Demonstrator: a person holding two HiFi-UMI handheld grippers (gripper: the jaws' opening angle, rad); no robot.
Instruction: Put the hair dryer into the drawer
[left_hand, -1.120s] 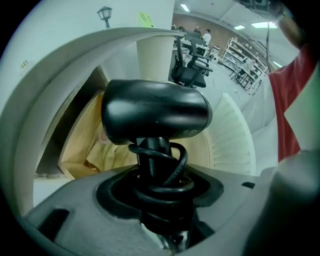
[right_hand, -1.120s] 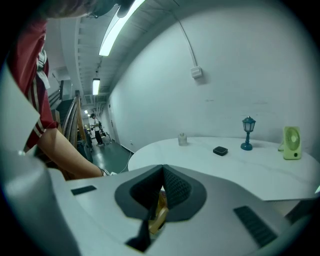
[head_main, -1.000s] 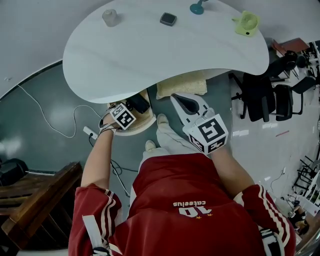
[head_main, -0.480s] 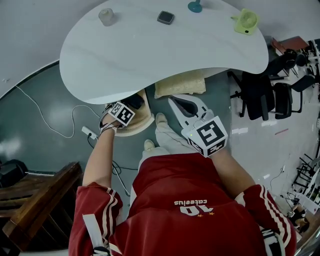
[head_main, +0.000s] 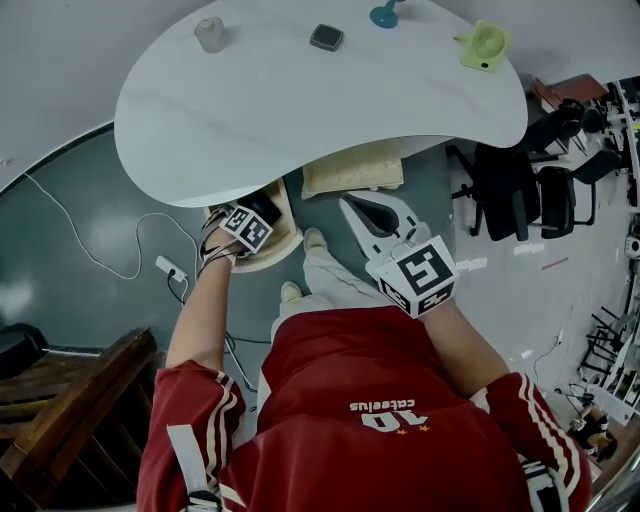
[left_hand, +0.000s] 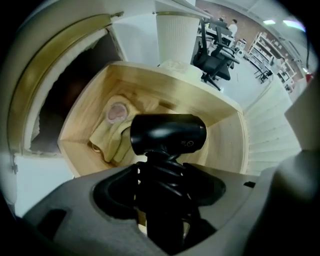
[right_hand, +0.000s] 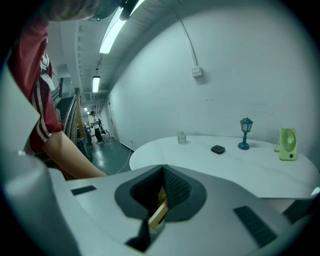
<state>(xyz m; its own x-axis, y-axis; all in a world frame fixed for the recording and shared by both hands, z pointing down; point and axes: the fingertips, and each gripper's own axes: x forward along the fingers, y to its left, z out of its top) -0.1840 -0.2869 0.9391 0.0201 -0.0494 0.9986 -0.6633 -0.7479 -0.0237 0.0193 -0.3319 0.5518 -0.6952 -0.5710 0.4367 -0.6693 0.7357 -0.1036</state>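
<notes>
Hair dryer (left_hand: 167, 132) hung barrel-down inside the open wooden drawer (left_hand: 227, 132), in the middle of the left gripper view. Its black barrel was low in the box, just beside a crumpled yellowish cloth (left_hand: 112, 135) at centre left. Whether the barrel touched the drawer floor could not be told. Its handle, wound with its own black cord, ran toward the bottom of the frame and lay between the pads of the left gripper (left_hand: 162, 192). Those jaws were opening and stood wide. A sliver of pale wood showed between the left-hand pad and the handle, so the hold looked all but given up.

The step in hand looked like the release. Done well, it called for keeping the gripper straight above the drawer until the barrel had settled. After that, a straight lift would keep the pads from snagging the cord loops and dragging the dryer back out. The dryer also needed to lie below the drawer's rim.

In the head view, the left gripper sat at centre left, under the edge of the white table (head_main: 300, 110). The right gripper (head_main: 352, 203) waited at centre right, well apart from the drawer, its jaws close together with nothing held.
</notes>
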